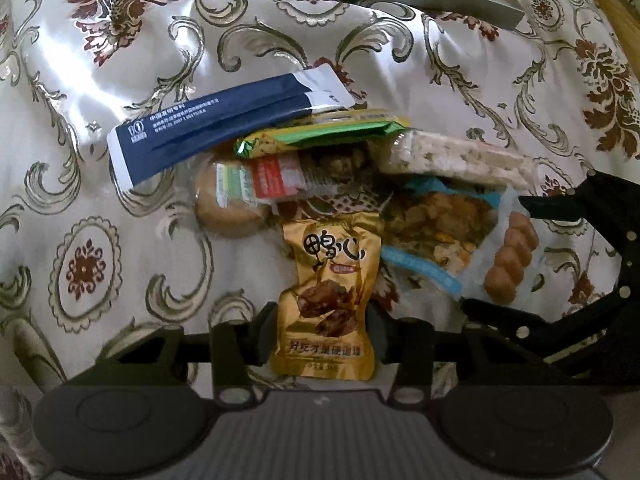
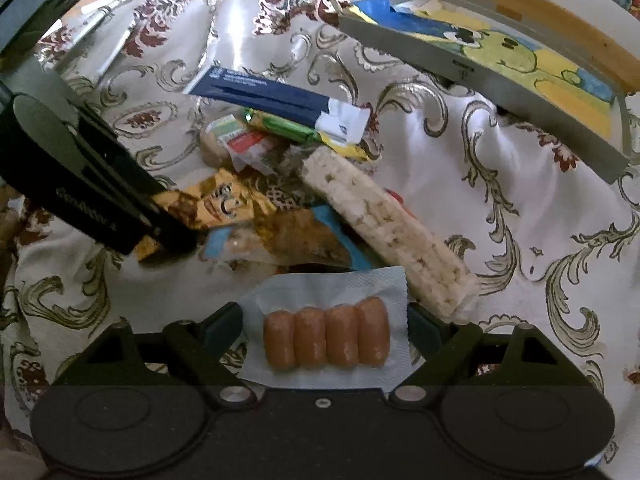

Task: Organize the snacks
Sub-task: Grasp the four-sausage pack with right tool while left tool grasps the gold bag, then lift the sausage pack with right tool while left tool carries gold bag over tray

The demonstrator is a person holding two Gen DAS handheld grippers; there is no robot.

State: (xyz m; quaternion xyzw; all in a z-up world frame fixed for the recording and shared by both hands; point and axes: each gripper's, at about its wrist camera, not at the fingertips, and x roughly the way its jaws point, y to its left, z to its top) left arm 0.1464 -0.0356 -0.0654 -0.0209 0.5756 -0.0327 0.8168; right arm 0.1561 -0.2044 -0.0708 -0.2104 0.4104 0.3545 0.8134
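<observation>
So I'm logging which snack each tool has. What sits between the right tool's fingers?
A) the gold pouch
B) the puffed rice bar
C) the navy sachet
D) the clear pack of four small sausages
D: in the right wrist view the sausage pack lies between the right tool fingers, while the left tool clamps the gold pouch.

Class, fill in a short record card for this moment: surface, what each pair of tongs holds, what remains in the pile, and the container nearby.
Surface: floral cloth
Left tongs: shut on gold pouch
Right tongs: shut on sausage pack
Pile: navy sachet, green bar, rice cracker bar, nut mix bag
Container: grey tray, beyond the pile
</observation>
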